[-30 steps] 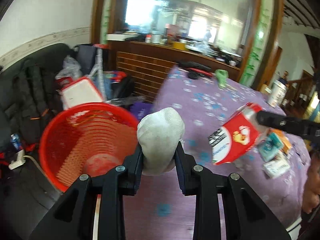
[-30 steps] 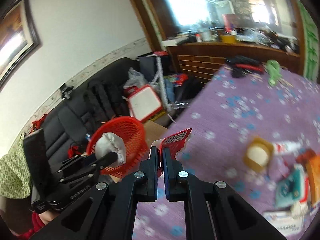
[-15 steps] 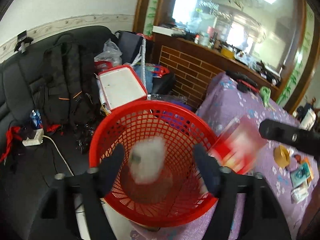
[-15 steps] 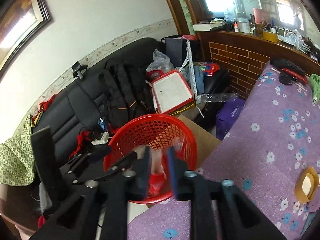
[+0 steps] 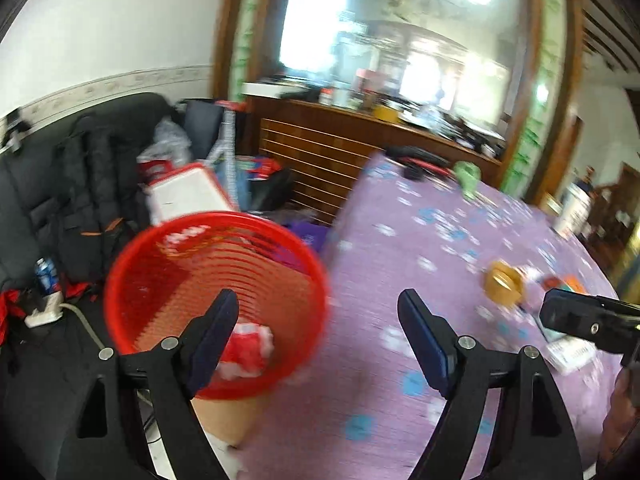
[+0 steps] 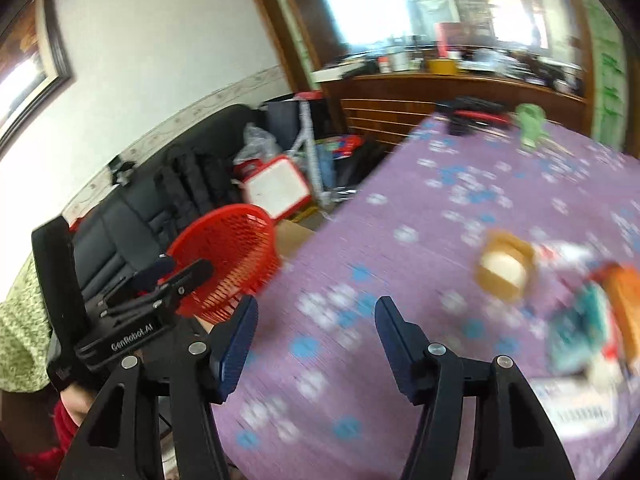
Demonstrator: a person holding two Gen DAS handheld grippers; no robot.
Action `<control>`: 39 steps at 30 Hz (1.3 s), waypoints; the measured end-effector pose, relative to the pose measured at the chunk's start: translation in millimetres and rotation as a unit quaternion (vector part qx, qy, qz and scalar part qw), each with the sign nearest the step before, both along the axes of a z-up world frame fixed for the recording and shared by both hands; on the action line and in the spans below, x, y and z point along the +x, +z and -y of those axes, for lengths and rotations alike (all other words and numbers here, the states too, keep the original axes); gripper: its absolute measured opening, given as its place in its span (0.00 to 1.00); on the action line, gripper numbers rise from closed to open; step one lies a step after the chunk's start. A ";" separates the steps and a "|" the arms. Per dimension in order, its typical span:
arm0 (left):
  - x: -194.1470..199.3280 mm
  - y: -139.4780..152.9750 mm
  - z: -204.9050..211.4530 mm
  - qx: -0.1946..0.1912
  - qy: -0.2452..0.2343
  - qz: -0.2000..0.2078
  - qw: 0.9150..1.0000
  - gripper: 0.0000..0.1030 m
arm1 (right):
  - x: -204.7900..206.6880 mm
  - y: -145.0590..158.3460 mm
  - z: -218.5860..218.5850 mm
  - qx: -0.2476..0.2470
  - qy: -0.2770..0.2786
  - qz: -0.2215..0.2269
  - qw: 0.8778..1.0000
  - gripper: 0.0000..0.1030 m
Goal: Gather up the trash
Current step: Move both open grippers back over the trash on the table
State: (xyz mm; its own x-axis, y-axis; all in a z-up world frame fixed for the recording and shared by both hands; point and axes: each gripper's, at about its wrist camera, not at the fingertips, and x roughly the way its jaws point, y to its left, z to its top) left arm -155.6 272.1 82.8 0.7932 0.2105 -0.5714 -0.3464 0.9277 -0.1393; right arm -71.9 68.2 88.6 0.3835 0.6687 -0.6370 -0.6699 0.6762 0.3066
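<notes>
**Both hand-held grippers empty; remaining trash lies on the right side of the table**

Setting: cluttered living room, black sofa along the wall, wooden counter at the back. A table (image 5: 440, 248) under a purple flowered cloth fills the right of both views. A red basket (image 5: 132, 272) stands just off the table's left edge, on what looks like a cardboard box.

Grippers: left hand-held gripper (image 5: 318, 332) is spread wide, jaws opening, nothing between them. Right hand-held gripper (image 6: 314, 336) likewise, jaws opening, empty. Both released.

Trash: red-and-white crumpled packaging (image 5: 248, 350) lies at the bottom of the basket. Still on the cloth: a yellow tape roll (image 6: 504, 268), and beyond it a cluster of small packets (image 6: 592, 332) in teal, orange and white; motion blur prevents naming them individually.

Key relation: in the right wrist view the tape roll sits ahead and to the right of the jaws, the packets farther right and nearer the table's edge. In the left wrist view the same items lie far right, past the right gripper's tip. Judgement: the right hand is the nearer one for the next pick. The roll lies roughly flat; its axis cannot be read precisely.
</notes>
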 end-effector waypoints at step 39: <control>97.0 -72.1 358.4 0.337 -0.278 -0.093 0.895 0.76 | -15.3 -34.9 300.8 0.098 -0.317 -0.049 0.942 0.64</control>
